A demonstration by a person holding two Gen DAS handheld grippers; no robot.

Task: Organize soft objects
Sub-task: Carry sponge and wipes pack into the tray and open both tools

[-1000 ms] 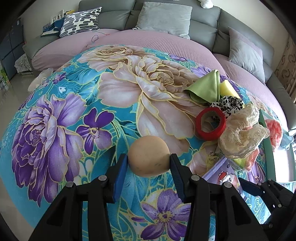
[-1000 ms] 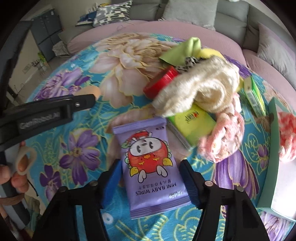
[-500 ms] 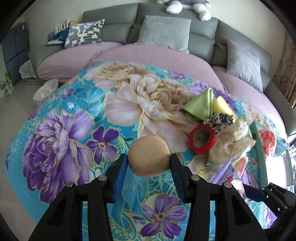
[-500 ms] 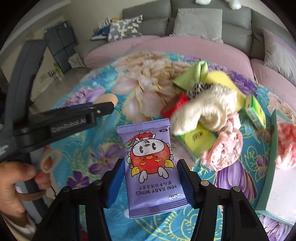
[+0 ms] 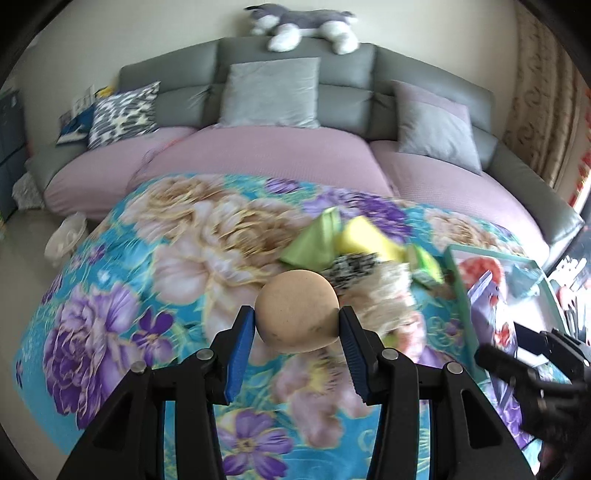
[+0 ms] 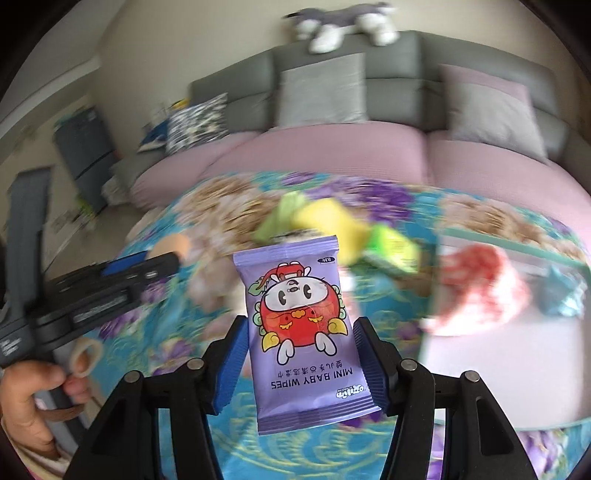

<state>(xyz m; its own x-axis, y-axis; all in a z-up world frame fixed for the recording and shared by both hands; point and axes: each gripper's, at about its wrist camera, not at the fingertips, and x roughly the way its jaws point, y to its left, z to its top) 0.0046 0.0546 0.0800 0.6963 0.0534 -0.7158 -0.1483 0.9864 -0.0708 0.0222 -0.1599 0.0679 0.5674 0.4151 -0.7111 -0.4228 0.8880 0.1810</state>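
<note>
Blurred pile of soft cloths (image 5: 354,254) mid-frame behind both grippers. Left gripper (image 5: 297,325) clamps tan round sponge ball (image 5: 297,314); right gripper (image 6: 301,345) clamps purple baby-wipes pack (image 6: 303,328), both raised above floral blanket (image 5: 110,295).

My left gripper (image 5: 297,325) has the round sponge (image 5: 297,310) between its fingers, held above the floral blanket (image 5: 147,258). My right gripper (image 6: 299,354) grips the baby wipes pack (image 6: 301,321) by its two side edges, also above the blanket. Ahead of both lies a heap of soft things (image 5: 354,254) on the blanket — to its right sits a tray (image 5: 458,280) with a few items inside. Behind everything runs the sofa (image 5: 258,162), cushions (image 5: 271,94) along its back, and a plush dog (image 5: 303,26) lying on top.
</note>
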